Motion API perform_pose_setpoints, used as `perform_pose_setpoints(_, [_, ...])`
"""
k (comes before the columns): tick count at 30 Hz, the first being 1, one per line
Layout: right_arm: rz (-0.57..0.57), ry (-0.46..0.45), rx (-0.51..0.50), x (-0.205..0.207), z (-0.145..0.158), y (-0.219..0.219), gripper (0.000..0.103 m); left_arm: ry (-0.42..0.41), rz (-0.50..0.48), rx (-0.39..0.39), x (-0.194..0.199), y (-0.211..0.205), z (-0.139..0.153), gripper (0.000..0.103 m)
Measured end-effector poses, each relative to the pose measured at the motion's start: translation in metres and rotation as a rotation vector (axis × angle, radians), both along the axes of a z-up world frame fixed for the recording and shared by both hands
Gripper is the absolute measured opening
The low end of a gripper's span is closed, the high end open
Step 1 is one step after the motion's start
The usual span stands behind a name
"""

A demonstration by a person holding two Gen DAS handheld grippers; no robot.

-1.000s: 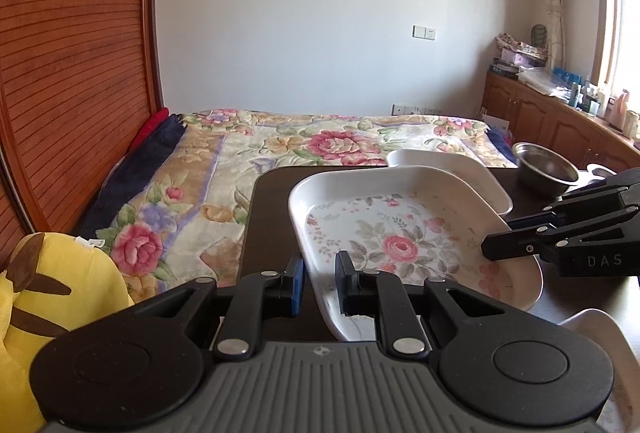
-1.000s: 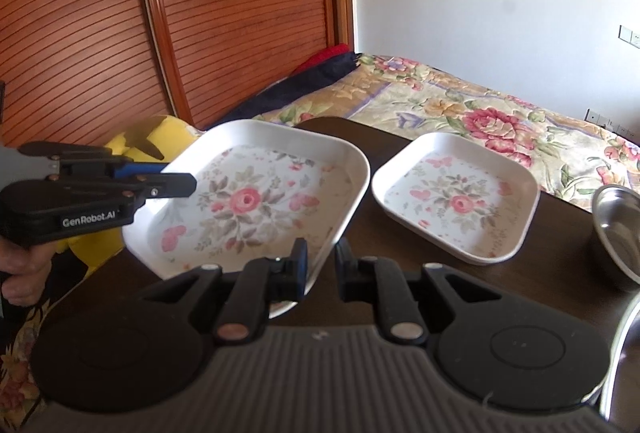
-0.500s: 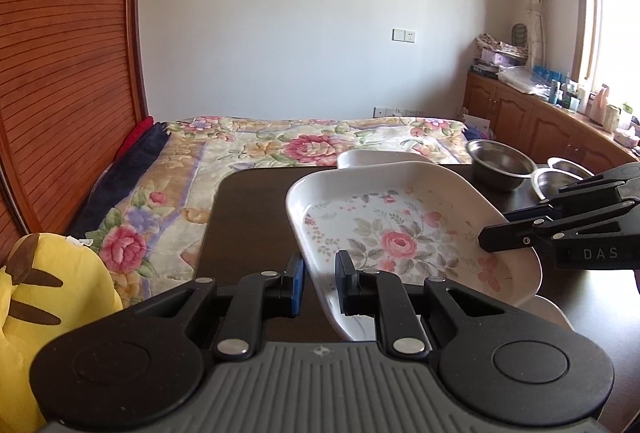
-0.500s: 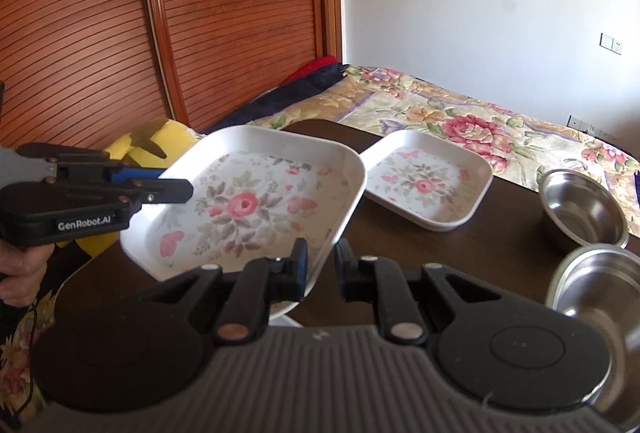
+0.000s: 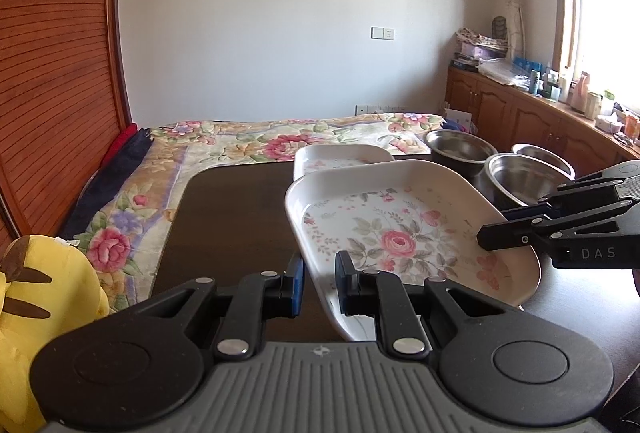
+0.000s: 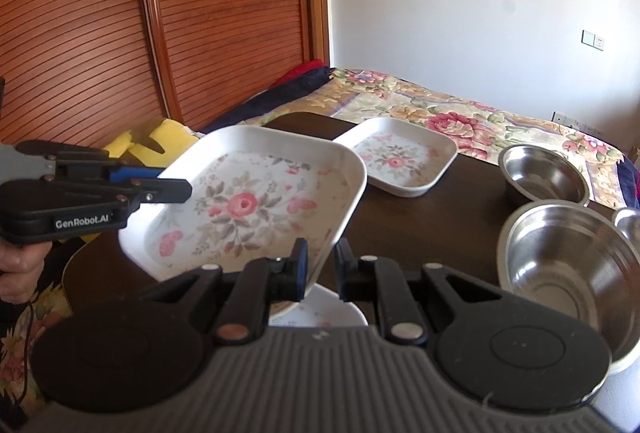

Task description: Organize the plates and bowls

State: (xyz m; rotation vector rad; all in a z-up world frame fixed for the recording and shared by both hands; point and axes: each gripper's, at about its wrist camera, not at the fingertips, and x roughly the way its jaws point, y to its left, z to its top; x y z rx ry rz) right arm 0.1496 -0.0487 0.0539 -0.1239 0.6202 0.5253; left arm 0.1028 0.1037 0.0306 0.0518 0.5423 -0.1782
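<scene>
Both grippers are pinching the same white floral plate point(image 5: 400, 233) and holding it tilted above the dark table point(image 5: 232, 217): the left gripper point(image 5: 320, 285) is clamping its near rim, while the right gripper point(image 6: 322, 269) is clamping the opposite edge. A second floral plate point(image 6: 400, 157) is lying flat farther back (clear of the lifted one), with three steel bowls point(image 6: 568, 265) sitting just beside it.

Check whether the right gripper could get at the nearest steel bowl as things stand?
Probably not yet. The right gripper is shut on the raised floral plate, shared with the left gripper. The nearest steel bowl sits open on the table with nothing over it.
</scene>
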Motion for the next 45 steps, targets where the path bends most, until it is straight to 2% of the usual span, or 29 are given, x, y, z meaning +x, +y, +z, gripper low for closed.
perform_pose_setpoints(16, [-0.017,0.003,0.001,-0.022,-0.007,-0.015,0.016,0.018,-0.017,-0.002,-0.017,-0.018,-0.005,0.018])
perform_pose_setpoints(32, [-0.021,0.034,-0.024,-0.042,-0.029,-0.022,0.016,0.077,-0.030,-0.017,-0.028,-0.023,-0.031,0.018])
perform_pose_setpoints(45, [-0.027,0.019,-0.052,-0.054,-0.036,-0.019,0.016,0.103,-0.037,-0.009,-0.031,-0.025,-0.044,0.018])
